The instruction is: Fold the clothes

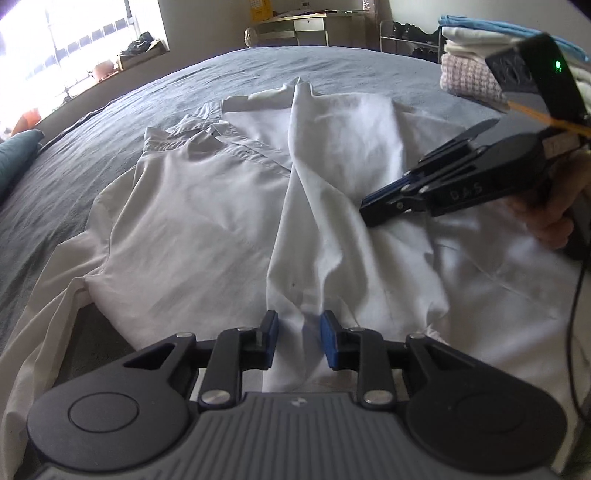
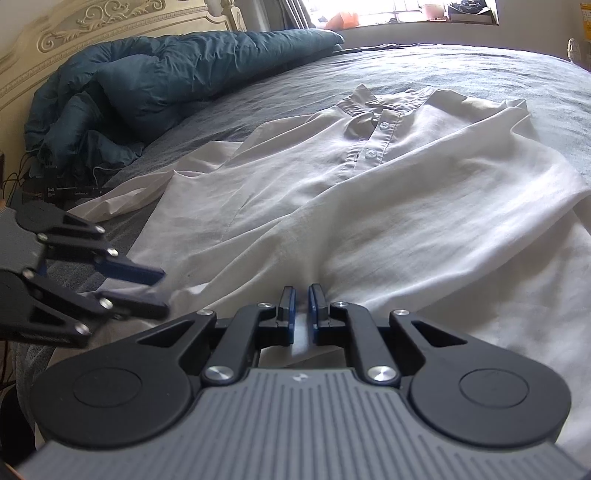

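A bed with grey bedding [image 1: 92, 155] fills both views. A white shirt [image 1: 207, 206] lies spread on it, front up, collar and button placket toward the far side. One sleeve trails off toward the near left edge in the left wrist view. A long raised fold of cloth runs down the middle of the shirt toward the cameras. A dark teal duvet [image 2: 155, 85] is bunched against the carved headboard [image 2: 96, 26]. A stack of folded clothes [image 1: 476, 62] sits at the far right corner of the bed.

The right gripper [image 2: 301, 295] rests low on the shirt, its jaws nearly together with a ridge of white fabric pinched between the blue pads; it grips the shirt. A hand [image 1: 557, 214] holds its handle.

The left gripper [image 1: 298, 325] stands at the shirt's near hem with its jaws parted, the central fold rising between the blue pads. The pads appear clear of the cloth, though the right wrist view of this gripper is blurred, so contact at the tips cannot be settled.
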`<action>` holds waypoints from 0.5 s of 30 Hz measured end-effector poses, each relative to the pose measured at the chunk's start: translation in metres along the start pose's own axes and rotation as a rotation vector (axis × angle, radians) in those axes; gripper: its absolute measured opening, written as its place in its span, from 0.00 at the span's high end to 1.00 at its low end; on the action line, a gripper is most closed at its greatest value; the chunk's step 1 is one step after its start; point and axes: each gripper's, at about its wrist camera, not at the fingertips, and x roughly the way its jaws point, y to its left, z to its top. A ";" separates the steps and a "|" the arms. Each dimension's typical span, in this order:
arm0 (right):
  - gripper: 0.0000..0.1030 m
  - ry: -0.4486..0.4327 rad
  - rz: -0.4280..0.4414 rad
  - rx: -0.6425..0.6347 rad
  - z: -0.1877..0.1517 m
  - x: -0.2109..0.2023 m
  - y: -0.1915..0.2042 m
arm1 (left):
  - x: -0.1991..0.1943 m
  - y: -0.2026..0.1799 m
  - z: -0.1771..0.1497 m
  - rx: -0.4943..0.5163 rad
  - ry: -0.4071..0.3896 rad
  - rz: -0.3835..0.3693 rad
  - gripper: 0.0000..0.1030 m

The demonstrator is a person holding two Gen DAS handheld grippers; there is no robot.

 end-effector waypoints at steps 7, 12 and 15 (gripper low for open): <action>0.94 -0.001 -0.005 -0.010 -0.001 0.001 0.000 | -0.017 0.027 -0.006 -0.192 -0.078 0.076 1.00; 0.94 0.001 -0.003 -0.013 -0.001 0.001 0.000 | -0.019 0.056 -0.019 -0.396 -0.069 0.046 0.99; 0.94 0.002 -0.001 -0.010 -0.001 0.002 0.000 | -0.014 0.062 -0.023 -0.423 -0.035 0.130 0.99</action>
